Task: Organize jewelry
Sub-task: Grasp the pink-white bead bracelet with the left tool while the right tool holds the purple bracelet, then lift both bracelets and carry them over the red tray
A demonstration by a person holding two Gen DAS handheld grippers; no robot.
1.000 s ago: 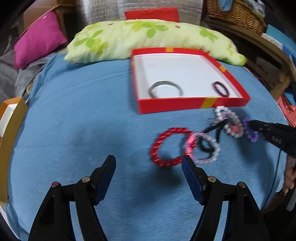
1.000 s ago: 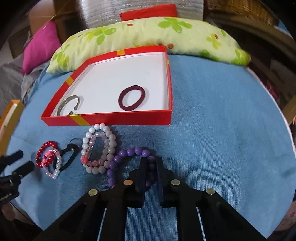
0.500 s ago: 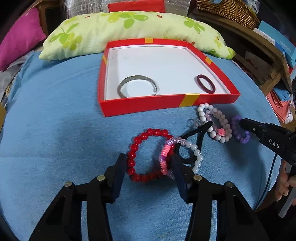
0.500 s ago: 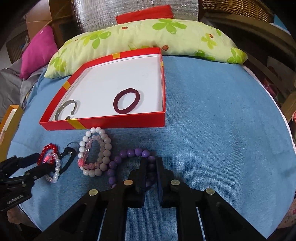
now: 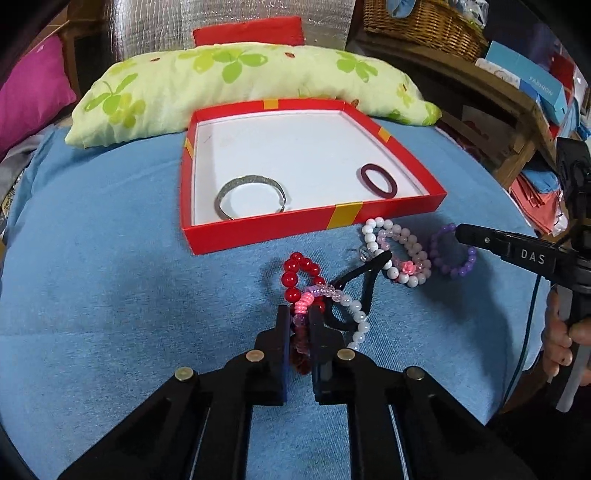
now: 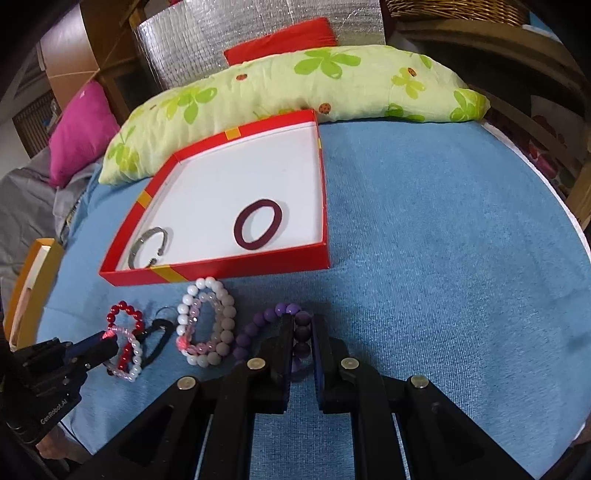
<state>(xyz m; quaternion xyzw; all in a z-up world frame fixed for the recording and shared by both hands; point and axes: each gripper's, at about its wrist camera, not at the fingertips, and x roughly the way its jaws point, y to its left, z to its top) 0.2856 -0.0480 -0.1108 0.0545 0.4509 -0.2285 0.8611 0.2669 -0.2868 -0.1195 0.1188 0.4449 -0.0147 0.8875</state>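
Note:
My left gripper (image 5: 298,314) is shut on the red bead bracelet (image 5: 293,275), with a pink and white bead bracelet (image 5: 351,310) and a black hair tie (image 5: 364,280) tangled beside it. My right gripper (image 6: 302,325) is shut on the purple bead bracelet (image 6: 258,325). A white and pink bead bracelet (image 6: 207,321) lies between the two grippers. The red box (image 5: 258,230) with a white floor holds a silver bangle (image 5: 251,197) and a dark red hair band (image 5: 378,181). The left gripper also shows in the right wrist view (image 6: 107,341).
A green flowered pillow (image 5: 240,77) lies behind the box on the blue cloth (image 5: 103,258). A magenta cushion (image 5: 29,92) is at far left, a yellow box (image 6: 33,280) at the left edge, wooden shelves and a basket (image 5: 424,22) at right.
My left gripper moved forward over the red bracelet and closed on it, squeezing it into a narrow loop. My right gripper stays shut on the purple bracelet.

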